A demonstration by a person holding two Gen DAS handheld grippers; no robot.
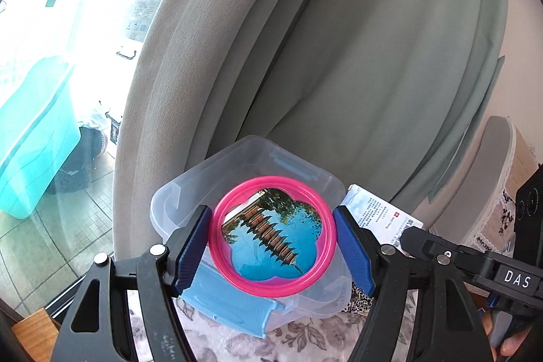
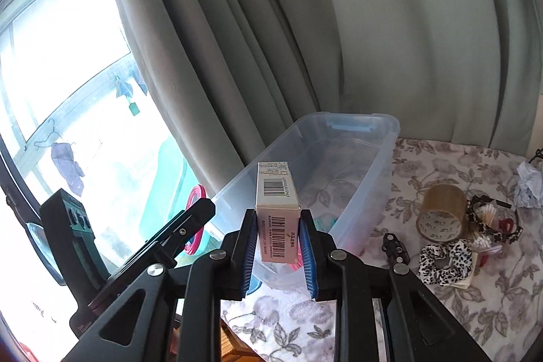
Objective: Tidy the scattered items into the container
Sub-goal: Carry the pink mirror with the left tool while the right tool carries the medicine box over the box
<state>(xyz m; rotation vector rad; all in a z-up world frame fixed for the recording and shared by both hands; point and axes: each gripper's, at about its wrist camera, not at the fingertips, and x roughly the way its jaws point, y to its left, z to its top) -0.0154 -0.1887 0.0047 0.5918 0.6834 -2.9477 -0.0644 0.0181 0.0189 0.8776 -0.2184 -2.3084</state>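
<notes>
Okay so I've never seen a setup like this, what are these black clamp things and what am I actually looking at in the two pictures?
They are handheld grippers: a person holds one in each hand, and a fisheye camera on each looks along its two fingers. The left view shows the left gripper holding a pink-rimmed round mirror over a clear plastic container. The right view shows the right gripper clamped on a small barcoded box near the same container. On the floral cloth lie a roll of brown tape, a leopard-print scrunchie and crumpled paper.
</notes>
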